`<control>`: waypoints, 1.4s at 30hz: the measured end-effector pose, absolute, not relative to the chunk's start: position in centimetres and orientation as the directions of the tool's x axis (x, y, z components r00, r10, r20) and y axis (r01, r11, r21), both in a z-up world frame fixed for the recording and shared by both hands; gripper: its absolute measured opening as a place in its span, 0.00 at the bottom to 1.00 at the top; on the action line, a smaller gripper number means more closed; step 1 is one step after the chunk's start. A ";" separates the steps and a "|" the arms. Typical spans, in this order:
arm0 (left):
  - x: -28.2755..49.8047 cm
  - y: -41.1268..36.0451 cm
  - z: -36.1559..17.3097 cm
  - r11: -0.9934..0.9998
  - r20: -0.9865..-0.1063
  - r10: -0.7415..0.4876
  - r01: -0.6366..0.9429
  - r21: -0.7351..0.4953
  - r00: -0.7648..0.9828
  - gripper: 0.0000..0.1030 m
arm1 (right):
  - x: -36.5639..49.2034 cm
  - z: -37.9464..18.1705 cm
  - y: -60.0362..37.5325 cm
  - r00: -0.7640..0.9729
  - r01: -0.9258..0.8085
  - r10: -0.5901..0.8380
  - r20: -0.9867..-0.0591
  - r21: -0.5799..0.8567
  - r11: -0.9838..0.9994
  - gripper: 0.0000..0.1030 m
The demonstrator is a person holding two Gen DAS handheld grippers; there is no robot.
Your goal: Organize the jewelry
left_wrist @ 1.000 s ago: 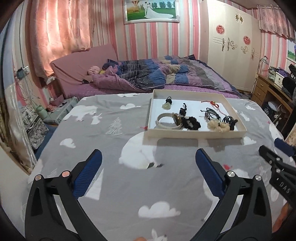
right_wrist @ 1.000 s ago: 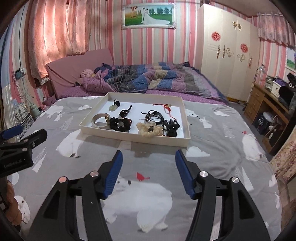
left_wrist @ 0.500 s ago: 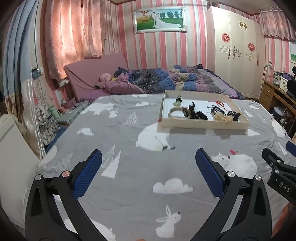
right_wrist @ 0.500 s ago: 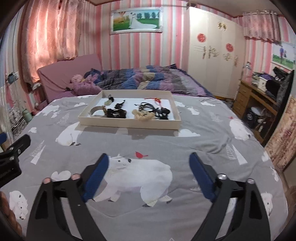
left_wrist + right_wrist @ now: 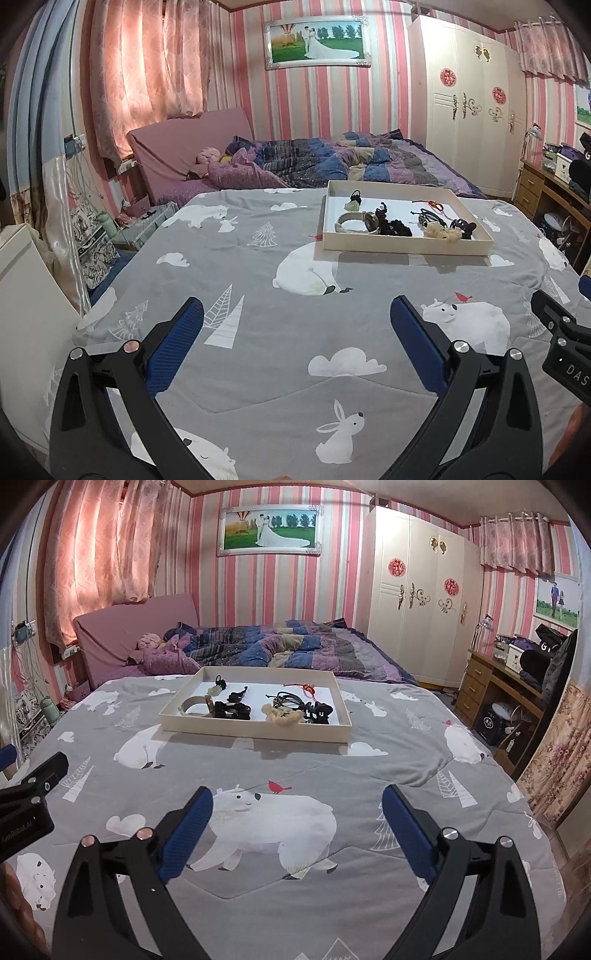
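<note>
Hovering over the blanket (image 5: 332, 775) | left gripper (image 5: 295, 321) spread, holding nothing | right gripper (image 5: 297, 808) having just opened wide, nothing between | jewelry sitting in tray (image 5: 255, 733), well ahead | reaching in slowly, singling out one piece, avoiding tangled cords.

A grey quilt (image 5: 258, 362) printed with polar bears, clouds and rabbits covers the near bed. Behind it lie a rumpled striped blanket (image 5: 280, 646) and a pink headboard (image 5: 184, 147). A framed photo (image 5: 267, 530) hangs beside a white wardrobe (image 5: 417, 602), with a wooden desk (image 5: 495, 683) to the right.
</note>
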State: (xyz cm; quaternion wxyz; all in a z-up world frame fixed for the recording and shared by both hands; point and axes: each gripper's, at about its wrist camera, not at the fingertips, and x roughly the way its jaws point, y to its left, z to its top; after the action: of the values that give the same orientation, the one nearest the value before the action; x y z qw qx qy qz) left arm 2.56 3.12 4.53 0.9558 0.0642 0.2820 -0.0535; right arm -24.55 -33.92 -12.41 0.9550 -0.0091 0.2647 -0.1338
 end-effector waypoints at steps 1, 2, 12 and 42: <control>2.6 3.2 4.5 0.986 -0.548 -0.068 0.139 0.089 0.833 0.97 | -24.5 -12.4 -33.9 0.824 0.251 -0.262 -0.503 -0.091 0.964 0.90; 2.7 3.2 4.5 0.986 -0.549 -0.068 0.139 0.089 0.833 0.97 | -24.5 -12.4 -33.8 0.824 0.249 -0.261 -0.503 -0.092 0.964 0.90; 2.8 3.1 4.1 0.984 -0.552 -0.059 0.141 0.107 0.832 0.97 | -24.2 -12.3 -33.8 0.822 0.254 -0.276 -0.499 -0.112 0.961 0.90; 2.9 3.1 3.8 0.983 -0.563 -0.057 0.144 0.111 0.824 0.97 | -24.3 -12.4 -34.1 0.817 0.261 -0.274 -0.507 -0.099 0.960 0.90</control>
State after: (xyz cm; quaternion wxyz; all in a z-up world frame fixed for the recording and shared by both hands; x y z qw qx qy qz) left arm 2.88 3.07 3.82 0.9522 0.0743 0.2915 -0.0528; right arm -24.28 -34.09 -12.44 0.9531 -0.0124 0.2679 -0.1403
